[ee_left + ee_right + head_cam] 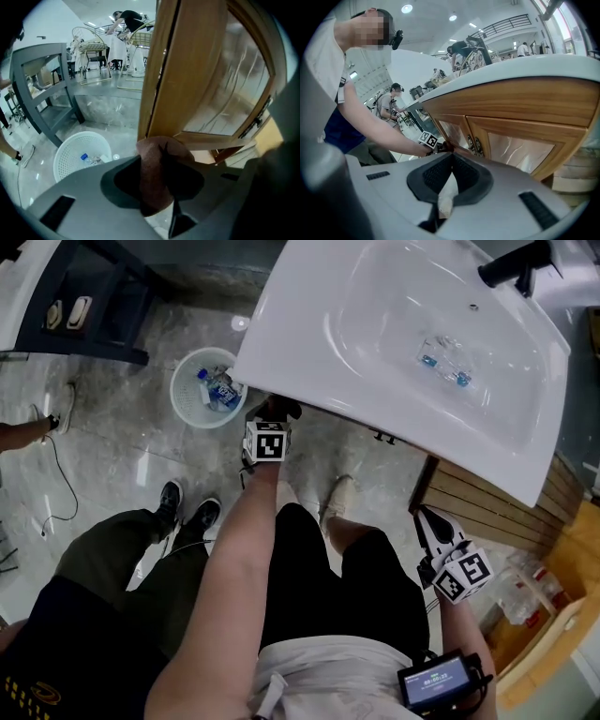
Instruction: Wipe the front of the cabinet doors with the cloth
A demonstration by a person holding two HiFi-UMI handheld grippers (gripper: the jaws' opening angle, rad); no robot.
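Observation:
A brown cloth [157,173] is bunched between the jaws of my left gripper [161,154], which is shut on it. The cloth presses against the wooden frame of a cabinet door [187,70] with a frosted panel. In the head view the left gripper [277,413] reaches under the counter edge. From the right gripper view the two cabinet doors [520,147] show below the counter, with the left gripper [440,146] at the left door. My right gripper [450,180] hangs back from the doors, jaws together; it sits low right in the head view [429,521].
A white sink top [422,343] with a black faucet [514,263] overhangs the cabinet. A white mesh bin [202,385] holding bottles stands on the floor at the left. Another person [112,596] stands close on my left. A dark table frame [84,296] is farther left.

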